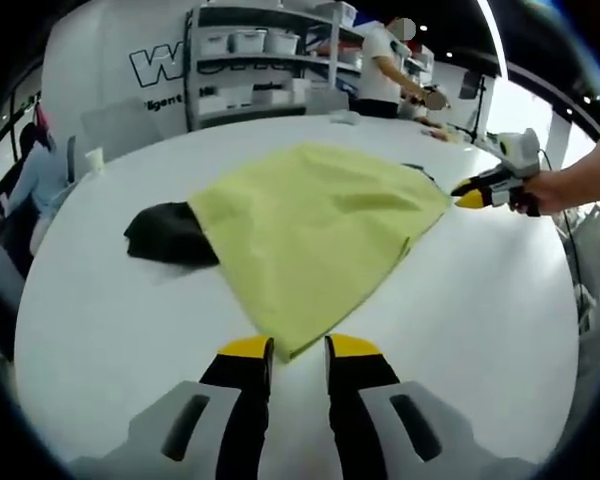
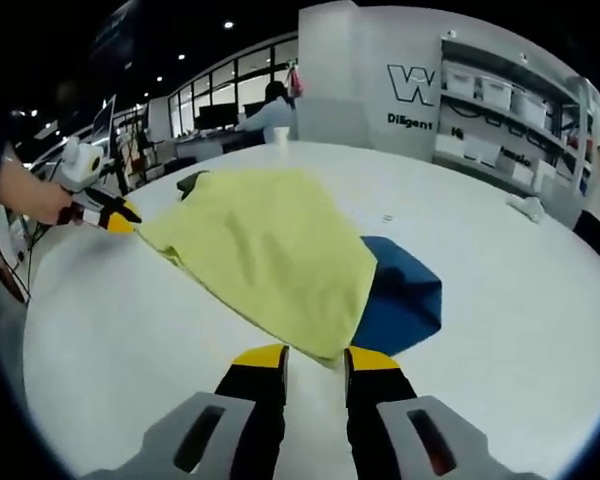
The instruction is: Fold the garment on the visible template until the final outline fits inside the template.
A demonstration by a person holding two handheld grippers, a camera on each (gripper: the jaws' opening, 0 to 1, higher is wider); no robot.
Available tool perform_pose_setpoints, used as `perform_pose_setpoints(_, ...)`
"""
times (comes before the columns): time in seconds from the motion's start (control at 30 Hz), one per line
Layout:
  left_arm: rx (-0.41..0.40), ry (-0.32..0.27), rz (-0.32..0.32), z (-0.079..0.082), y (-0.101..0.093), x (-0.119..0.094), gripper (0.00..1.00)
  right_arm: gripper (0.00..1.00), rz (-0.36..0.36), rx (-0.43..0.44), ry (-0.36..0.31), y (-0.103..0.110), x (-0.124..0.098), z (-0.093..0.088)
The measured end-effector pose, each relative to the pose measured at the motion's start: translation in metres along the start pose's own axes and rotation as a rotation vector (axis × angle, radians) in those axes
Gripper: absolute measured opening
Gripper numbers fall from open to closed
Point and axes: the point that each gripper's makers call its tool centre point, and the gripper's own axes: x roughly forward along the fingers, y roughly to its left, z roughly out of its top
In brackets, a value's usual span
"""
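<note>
A yellow-green garment (image 1: pixel 310 230) lies spread flat on the white table (image 1: pixel 110 330), partly covering a dark blue template (image 2: pixel 405 300) that pokes out as a dark patch (image 1: pixel 170 235). My left gripper (image 1: pixel 299 352) stands open, a near corner of the garment lying between its yellow fingertips. My right gripper (image 2: pixel 317 357) is open too, with the opposite corner between its tips. From each view the other gripper is seen across the cloth, held by a hand: the right one (image 1: pixel 470 192) and the left one (image 2: pixel 115 217), both at the garment's edge.
A paper cup (image 1: pixel 95 160) and a crumpled white object (image 2: pixel 525 208) sit near the table's far edges. Shelves with white bins (image 1: pixel 250 60) stand behind, with a person (image 1: pixel 385 65) beside them. Another person (image 1: pixel 35 170) sits at the table's side.
</note>
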Motion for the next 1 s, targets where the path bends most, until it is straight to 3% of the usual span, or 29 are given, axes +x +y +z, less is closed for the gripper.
perform_pose_setpoints(0.23, 0.004, 0.02, 0.012, -0.006, 0.002, 0.006, 0.17, 0.17, 0.004, -0.025, 0.007, -0.002, 0.004, 0.0)
perform_pose_setpoints(0.63, 0.03, 0.023, 0.029, -0.005, 0.013, 0.006, 0.03, 0.15, 0.02, -0.062, 0.035, -0.004, 0.008, -0.006)
perform_pose_setpoints(1.0, 0.049, 0.038, 0.021, -0.006, 0.013, 0.004, 0.01, 0.0, 0.0, -0.107, 0.03, -0.013, 0.003, -0.005)
